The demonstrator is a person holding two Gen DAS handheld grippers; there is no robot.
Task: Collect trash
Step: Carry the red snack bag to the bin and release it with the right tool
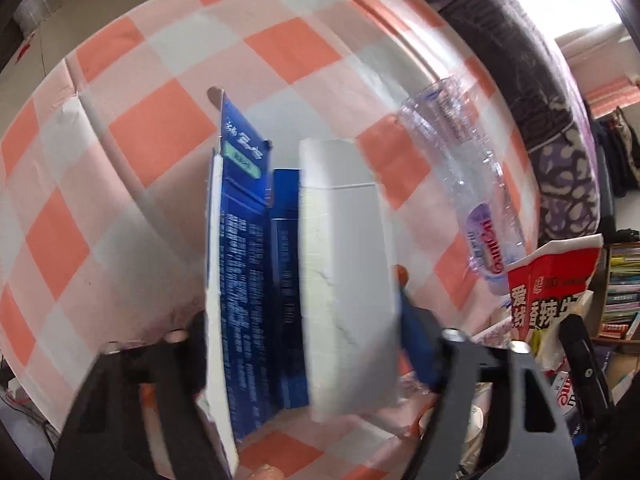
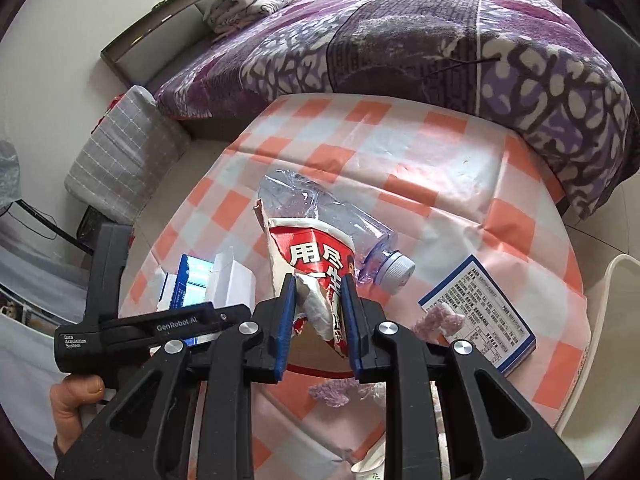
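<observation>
The blue-and-white carton (image 1: 256, 264) stands open-ended on the checked tablecloth (image 1: 160, 132), apparently empty inside, though the view is blurred. The left gripper (image 1: 312, 320) straddles it, seemingly clamped on its sides. The right gripper (image 2: 318, 312) pinches one torn red-and-white paper cup (image 2: 316, 264) above the table. One crushed clear bottle (image 2: 332, 220) and one flat printed box (image 2: 480, 312) lie nearby

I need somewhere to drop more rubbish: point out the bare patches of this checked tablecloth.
The far stretch of the orange-and-white checked tablecloth, between the crushed clear plastic bottle and the purple patterned bedspread, is bare. The near side is crowded: opened blue-and-white carton, torn red-and-white paper cup in the right gripper, flat printed box, lilac fluff.
</observation>
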